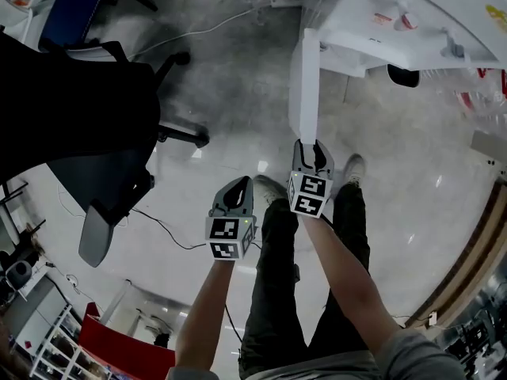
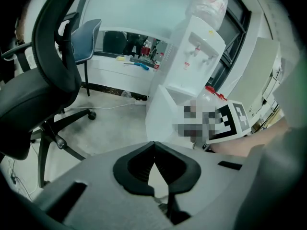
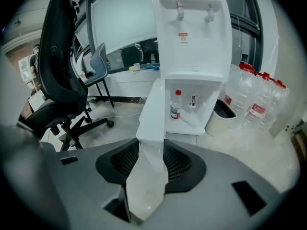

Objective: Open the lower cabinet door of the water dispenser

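The white water dispenser (image 3: pixel 192 32) stands ahead, and in the head view it sits at the top right (image 1: pixel 396 22). Its lower cabinet door (image 3: pixel 152 104) is swung open toward me, showing a red-capped bottle (image 3: pixel 176 105) inside. My right gripper (image 3: pixel 150 150) is shut on the door's free edge, which runs between its pads. From above, that gripper (image 1: pixel 312 145) sits at the door's (image 1: pixel 304 85) near end. My left gripper (image 1: pixel 238 182) hangs to its left, clear of the door. In the left gripper view its tips (image 2: pixel 154 150) meet with nothing between them.
A black office chair (image 1: pixel 103 125) stands to the left on the grey floor, with a cable (image 1: pixel 162 226) trailing beside it. Several large water bottles (image 3: pixel 254 99) and a white bin (image 3: pixel 222 115) stand right of the dispenser. The person's legs (image 1: pixel 301 291) are below the grippers.
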`<control>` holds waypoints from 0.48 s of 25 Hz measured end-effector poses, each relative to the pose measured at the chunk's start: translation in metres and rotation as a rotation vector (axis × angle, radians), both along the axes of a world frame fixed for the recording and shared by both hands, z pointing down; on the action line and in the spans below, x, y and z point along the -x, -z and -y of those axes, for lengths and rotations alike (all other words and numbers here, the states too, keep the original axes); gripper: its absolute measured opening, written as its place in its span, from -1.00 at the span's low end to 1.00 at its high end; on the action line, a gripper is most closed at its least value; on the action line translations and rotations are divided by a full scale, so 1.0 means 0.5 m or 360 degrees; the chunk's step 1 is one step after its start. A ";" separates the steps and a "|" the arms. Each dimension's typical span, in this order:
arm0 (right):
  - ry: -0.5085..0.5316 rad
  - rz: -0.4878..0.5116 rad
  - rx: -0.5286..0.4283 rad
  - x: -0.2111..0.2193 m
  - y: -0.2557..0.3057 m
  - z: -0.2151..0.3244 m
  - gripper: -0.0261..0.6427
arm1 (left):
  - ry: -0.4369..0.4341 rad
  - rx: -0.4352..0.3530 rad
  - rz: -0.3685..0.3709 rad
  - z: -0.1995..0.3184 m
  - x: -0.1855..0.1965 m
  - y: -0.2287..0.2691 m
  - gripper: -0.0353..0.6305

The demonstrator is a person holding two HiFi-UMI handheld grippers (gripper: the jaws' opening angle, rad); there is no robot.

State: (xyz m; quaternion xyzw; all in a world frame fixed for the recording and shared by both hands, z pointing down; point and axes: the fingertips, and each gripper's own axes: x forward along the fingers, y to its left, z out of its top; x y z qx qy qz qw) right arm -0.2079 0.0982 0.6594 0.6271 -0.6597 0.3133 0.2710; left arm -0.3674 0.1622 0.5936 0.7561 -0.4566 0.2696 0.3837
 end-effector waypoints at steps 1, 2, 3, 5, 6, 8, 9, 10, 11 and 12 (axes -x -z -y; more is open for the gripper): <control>-0.0030 -0.0001 0.0016 0.013 -0.001 0.002 -0.43 | 0.0008 0.0001 0.0001 0.001 0.013 0.000 -0.87; -0.0059 0.0001 0.0033 0.026 -0.001 0.004 -0.43 | 0.0015 0.0002 0.0002 0.003 0.025 0.001 -0.87; -0.0086 0.0005 0.0052 0.040 -0.002 0.006 -0.43 | 0.0020 0.0002 0.0002 0.004 0.036 0.002 -0.87; -0.0136 0.0019 0.0089 0.068 -0.003 0.011 -0.43 | 0.0020 0.0000 0.0003 0.009 0.056 0.005 -0.87; -0.0156 0.0025 0.0106 0.082 -0.004 0.014 -0.43 | 0.0019 -0.0002 0.0003 0.012 0.066 0.007 -0.87; -0.0188 0.0037 0.0130 0.108 -0.005 0.022 -0.43 | 0.0023 -0.0007 0.0005 0.021 0.087 0.010 -0.87; -0.0203 0.0043 0.0136 0.120 -0.006 0.027 -0.43 | 0.0027 -0.0010 0.0007 0.026 0.098 0.012 -0.87; -0.0220 0.0047 0.0141 0.131 -0.006 0.032 -0.43 | 0.0030 -0.0012 0.0010 0.031 0.110 0.014 -0.87; -0.0240 0.0051 0.0146 0.142 -0.007 0.037 -0.43 | 0.0033 -0.0013 0.0014 0.036 0.121 0.015 -0.87; -0.0262 0.0054 0.0154 0.153 -0.008 0.042 -0.43 | 0.0036 -0.0013 0.0018 0.040 0.132 0.016 -0.87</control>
